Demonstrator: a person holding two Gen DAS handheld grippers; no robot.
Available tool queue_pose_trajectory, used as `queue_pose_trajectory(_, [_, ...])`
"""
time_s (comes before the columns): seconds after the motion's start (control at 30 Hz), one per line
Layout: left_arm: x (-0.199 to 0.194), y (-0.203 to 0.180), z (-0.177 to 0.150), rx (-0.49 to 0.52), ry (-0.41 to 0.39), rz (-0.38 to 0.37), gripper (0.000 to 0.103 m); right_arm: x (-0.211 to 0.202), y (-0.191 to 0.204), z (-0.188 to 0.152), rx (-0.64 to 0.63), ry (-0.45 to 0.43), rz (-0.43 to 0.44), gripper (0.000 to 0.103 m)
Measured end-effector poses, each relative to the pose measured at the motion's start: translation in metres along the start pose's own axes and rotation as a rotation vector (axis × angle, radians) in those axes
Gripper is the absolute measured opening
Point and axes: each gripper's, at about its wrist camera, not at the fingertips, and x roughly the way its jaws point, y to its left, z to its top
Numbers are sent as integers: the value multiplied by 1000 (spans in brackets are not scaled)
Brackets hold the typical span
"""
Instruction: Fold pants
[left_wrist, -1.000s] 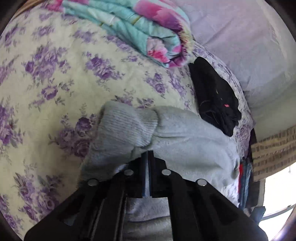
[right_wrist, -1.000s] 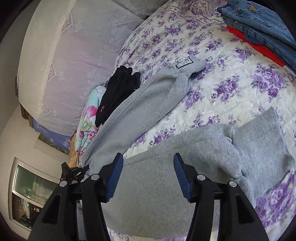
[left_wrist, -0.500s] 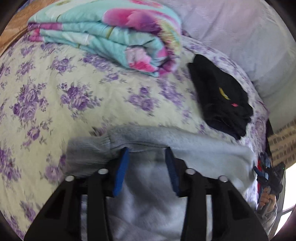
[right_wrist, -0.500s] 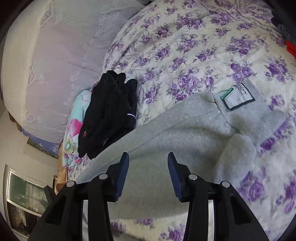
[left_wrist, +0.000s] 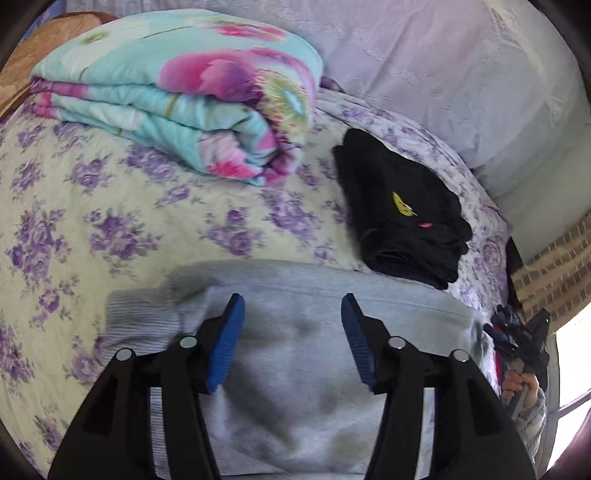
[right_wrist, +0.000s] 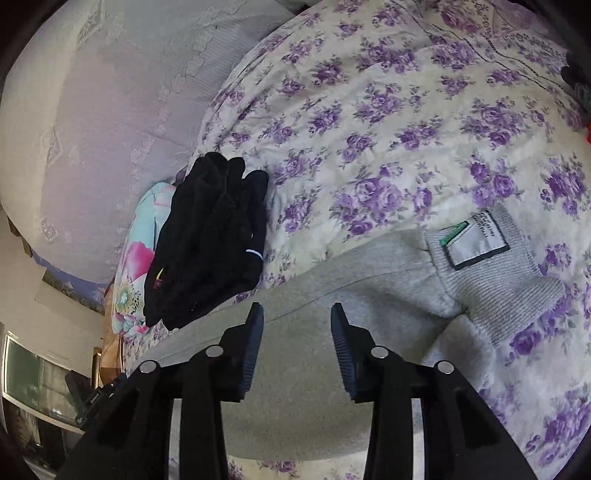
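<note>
Two grippers are in my feeds, and both hang over the grey pants, which lie flat on the bed with its purple-flowered cover. I take the pants as my landmark.

My left gripper sits above one end of the pants, near a ribbed cuff that lies to the left of its fingers. Its jaws have just been opening and now stand moderately wide. Grey cloth shows in the gap beneath them, but the blue pads do not press on it, so I hold nothing there.

My right gripper hovers over the pants toward the other end, where the ribbed waistband with its white label lies to the right of the fingers. Its jaws have just been closing and now stand at a narrower gap, still apart. Cloth lies below the gap; I cannot see the pads touching it.

Beyond the far edge of the pants, just beside them, rests a folded black garment. Farther back than that, a folded quilt in turquoise and pink sits on the bed. Behind both stands a pale padded headboard. At the right-hand end of the pants in the left wrist view, a hand in a grey sleeve grips the other gripper's handle.
</note>
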Motion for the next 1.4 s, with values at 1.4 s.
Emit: queue_pose_trajectory(1.4, [-175,63,-217,-132,-117,-64,74,-123,-2,-132,-5,-76,213,65])
